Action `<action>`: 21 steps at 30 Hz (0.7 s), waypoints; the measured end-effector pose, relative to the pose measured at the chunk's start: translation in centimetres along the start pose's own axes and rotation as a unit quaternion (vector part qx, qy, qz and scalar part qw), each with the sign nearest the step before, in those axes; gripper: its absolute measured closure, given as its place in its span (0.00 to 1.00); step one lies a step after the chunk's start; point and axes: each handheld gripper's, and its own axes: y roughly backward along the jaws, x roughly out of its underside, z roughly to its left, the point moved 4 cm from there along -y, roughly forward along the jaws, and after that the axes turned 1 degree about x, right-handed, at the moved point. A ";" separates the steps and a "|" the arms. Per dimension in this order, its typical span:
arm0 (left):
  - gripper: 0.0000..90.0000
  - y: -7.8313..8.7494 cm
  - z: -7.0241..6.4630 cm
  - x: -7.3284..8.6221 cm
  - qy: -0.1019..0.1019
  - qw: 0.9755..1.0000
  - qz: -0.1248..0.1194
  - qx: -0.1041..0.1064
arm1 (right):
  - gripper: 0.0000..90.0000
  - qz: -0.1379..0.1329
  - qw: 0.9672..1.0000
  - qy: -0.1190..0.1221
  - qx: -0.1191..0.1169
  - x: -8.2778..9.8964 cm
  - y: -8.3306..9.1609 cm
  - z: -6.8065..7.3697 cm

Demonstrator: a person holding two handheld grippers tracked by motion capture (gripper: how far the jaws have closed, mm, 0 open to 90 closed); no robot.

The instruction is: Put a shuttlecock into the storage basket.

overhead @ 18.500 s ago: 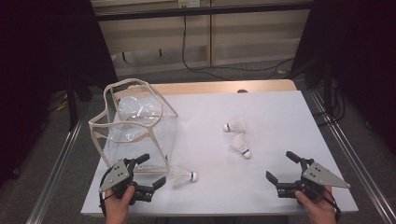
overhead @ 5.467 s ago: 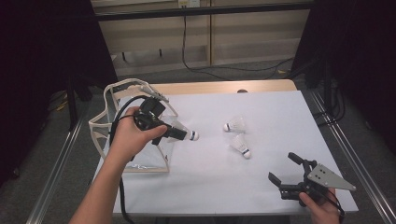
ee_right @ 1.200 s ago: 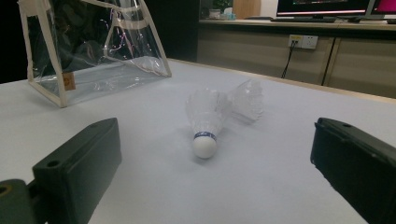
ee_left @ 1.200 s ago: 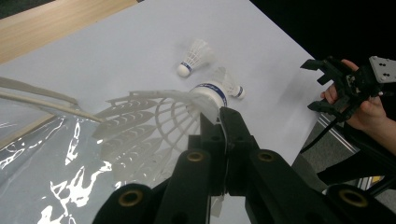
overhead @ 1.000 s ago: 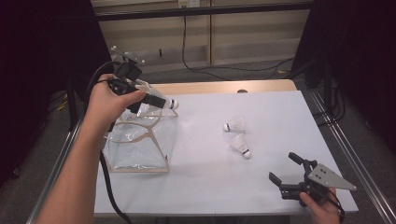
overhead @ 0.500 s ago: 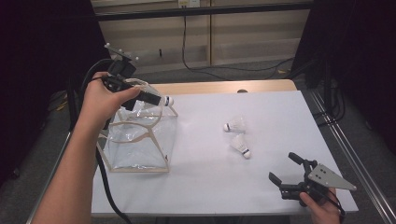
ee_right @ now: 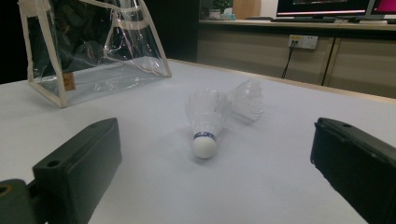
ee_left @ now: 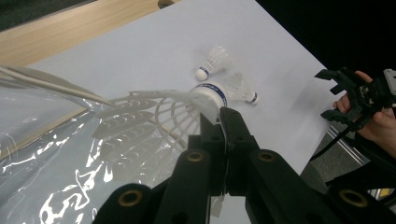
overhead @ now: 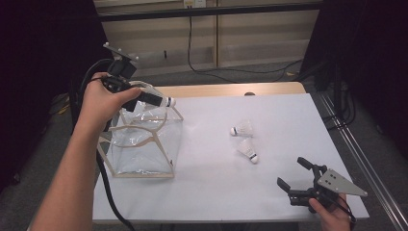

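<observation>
A: In the upper left of the high view, why is the left gripper (overhead: 155, 99) so high above the transparent plastic bag with beige edges (overhead: 144, 139)?

B: Its jaws are closed tight on a white feather shuttlecock (ee_left: 187, 109), probably to drop it into the open bag.

A: And in the middle?

B: Two more white shuttlecocks (overhead: 244, 139) lie close together on the white table (overhead: 288, 115).

A: The lower right?

B: The right gripper (overhead: 296, 180) rests there with jaws wide apart, empty, facing them; I think it waits.
</observation>
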 end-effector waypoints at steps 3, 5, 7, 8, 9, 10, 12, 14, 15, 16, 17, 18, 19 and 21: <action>0.99 0.2 0.2 0.0 0.003 1.000 -0.001 0.000 | 0.02 0.001 1.000 0.000 0.000 0.0 0.0 0.0; 0.99 0.3 0.4 0.0 0.004 1.000 0.001 -0.003 | 0.02 0.000 1.000 0.000 0.000 0.0 0.0 0.0; 0.99 0.4 0.7 0.1 0.007 1.000 -0.002 -0.005 | 0.02 0.000 1.000 0.000 0.000 0.0 0.0 0.0; 0.99 0.5 0.8 0.1 0.010 1.000 -0.004 -0.005 | 0.02 0.000 1.000 0.000 0.000 0.0 0.0 0.0; 0.99 0.5 0.9 0.1 0.010 1.000 -0.003 -0.007 | 0.02 0.000 1.000 0.000 0.000 0.0 0.0 0.0; 0.99 0.6 1.0 0.1 0.012 1.000 -0.004 -0.008 | 0.02 0.000 1.000 0.000 0.000 0.0 0.0 0.0; 0.99 0.6 1.2 0.1 0.015 1.000 -0.007 -0.010 | 0.02 0.000 1.000 -0.001 0.000 0.0 0.0 0.0; 0.99 0.6 1.4 0.1 0.015 1.000 -0.006 -0.012 | 0.02 0.000 1.000 -0.002 0.001 0.0 0.0 0.0; 0.99 0.7 1.5 0.1 0.014 1.000 -0.005 -0.013 | 0.02 -0.001 1.000 -0.002 0.000 0.0 0.0 0.0; 0.99 0.7 1.6 0.2 0.016 1.000 -0.006 -0.015 | 0.02 0.000 1.000 -0.002 0.000 0.0 0.0 0.0; 0.99 0.7 1.6 0.2 0.017 1.000 -0.008 -0.018 | 0.02 0.000 1.000 -0.002 0.000 0.0 0.0 0.0; 0.99 0.7 1.7 0.2 0.016 1.000 -0.007 -0.018 | 0.02 0.000 1.000 -0.002 0.000 0.0 0.0 0.0; 0.99 0.7 1.8 0.2 0.018 1.000 -0.008 -0.019 | 0.02 0.000 1.000 -0.001 0.000 0.0 0.0 0.0; 0.99 0.7 1.9 0.2 0.020 1.000 -0.011 -0.020 | 0.02 -0.001 1.000 -0.001 0.000 0.0 0.0 0.0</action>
